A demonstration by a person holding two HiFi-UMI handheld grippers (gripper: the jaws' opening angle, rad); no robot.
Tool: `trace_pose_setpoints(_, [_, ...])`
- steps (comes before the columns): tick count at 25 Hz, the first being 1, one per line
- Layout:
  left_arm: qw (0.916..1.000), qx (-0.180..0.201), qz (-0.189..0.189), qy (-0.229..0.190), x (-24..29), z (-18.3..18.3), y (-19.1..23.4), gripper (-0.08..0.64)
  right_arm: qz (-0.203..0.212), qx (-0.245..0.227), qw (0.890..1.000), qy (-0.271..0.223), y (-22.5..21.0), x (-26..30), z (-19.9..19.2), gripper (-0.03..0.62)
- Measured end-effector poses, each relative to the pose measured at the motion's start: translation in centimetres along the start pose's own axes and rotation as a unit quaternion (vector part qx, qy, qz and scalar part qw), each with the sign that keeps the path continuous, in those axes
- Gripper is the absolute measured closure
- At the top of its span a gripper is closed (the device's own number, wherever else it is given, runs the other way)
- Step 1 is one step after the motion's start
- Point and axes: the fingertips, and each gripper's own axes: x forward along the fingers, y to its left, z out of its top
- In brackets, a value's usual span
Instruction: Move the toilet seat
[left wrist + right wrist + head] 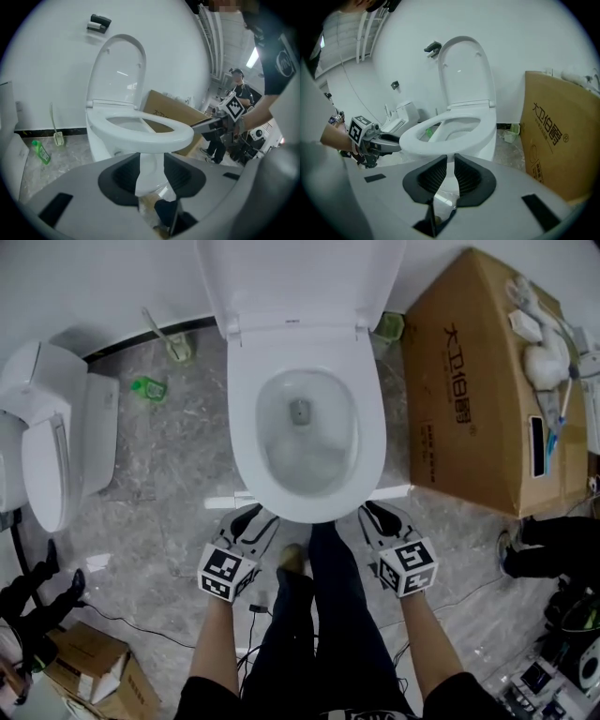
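Left gripper [151, 161] jaws stand well apart, right gripper [451, 164] jaws only a narrow slit; I see nothing clamped in either. Both tips sit under the toilet seat [242, 427] front rim, lid [300, 277] upright

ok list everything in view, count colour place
toilet: one, white, centre
lid: one, white, upright behind
toilet seat: one, white, lying over the toilet
second toilet: one, white, far left
cardboard box: one, brown, right of toilet
small box: one, brown, bottom left
bottle: one, green, floor left of toilet
brush: one, pale, floor behind the bottle
legs: two, dark trousers, bottom centre
left gripper: one, grey, fingers apart at the seat's front
right gripper: one, grey, fingers apart, same place
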Motion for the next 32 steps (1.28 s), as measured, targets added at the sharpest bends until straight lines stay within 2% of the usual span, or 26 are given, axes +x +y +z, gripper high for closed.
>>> trace_pose_setpoints(6, [0.9995,-0.008,0.018,-0.025,-1.9,3.9,0.0,0.425,-0.003,-0.007,0.999,-0.034,0.7,-2.2,4.2,0.532])
trace_pose_setpoints(15, [0.9936,-0.025,0.077,-0.079,-4.2,10.7,1.6,0.545,-0.003,-0.004,0.995,-0.096,1.3,-4.7,11.0,0.551])
trace_pose_setpoints(22, [0.9874,-0.039,0.098,-0.117,-5.1,15.5,2.3,0.548,0.008,-0.007,0.991,-0.131,1.1,-5.8,15.9,0.554])
trace_pose_setpoints(32, [0.978,-0.044,0.139,-0.15,-5.9,22.3,4.0,0.554,0.032,-0.017,0.985,-0.167,0.7,-6.6,23.2,0.56])
